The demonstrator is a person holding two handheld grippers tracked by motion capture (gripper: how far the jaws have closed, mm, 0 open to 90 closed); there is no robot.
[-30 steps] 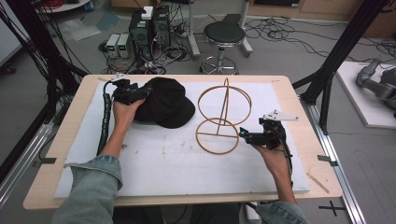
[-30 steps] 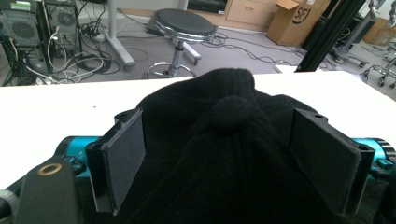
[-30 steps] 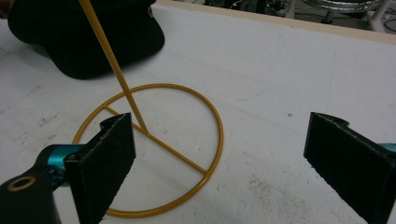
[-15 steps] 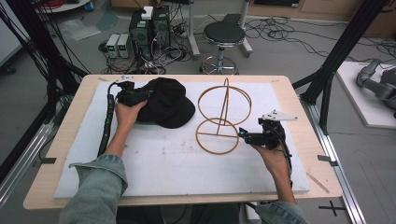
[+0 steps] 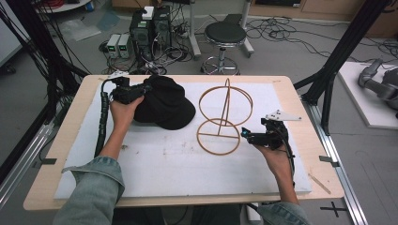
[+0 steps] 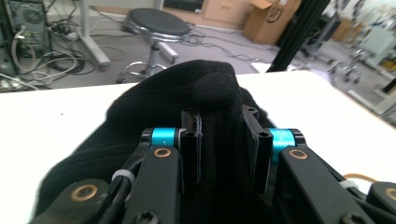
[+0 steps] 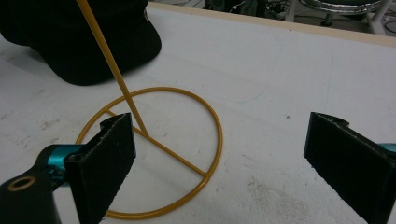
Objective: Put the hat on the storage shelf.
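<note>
place: robotics lab | evidence: desk (image 5: 291, 93) inside black frame struts (image 5: 345, 51) | computer boxes (image 5: 150, 26) and loose cables (image 5: 300, 40) on grey floor | round stool (image 5: 225, 33) | cardboard box (image 6: 273, 18)

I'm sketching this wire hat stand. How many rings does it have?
2. The base ring lies flat on the white table cover, by the right gripper. The top ring sits up the stand's post, right of the black hat.
</note>
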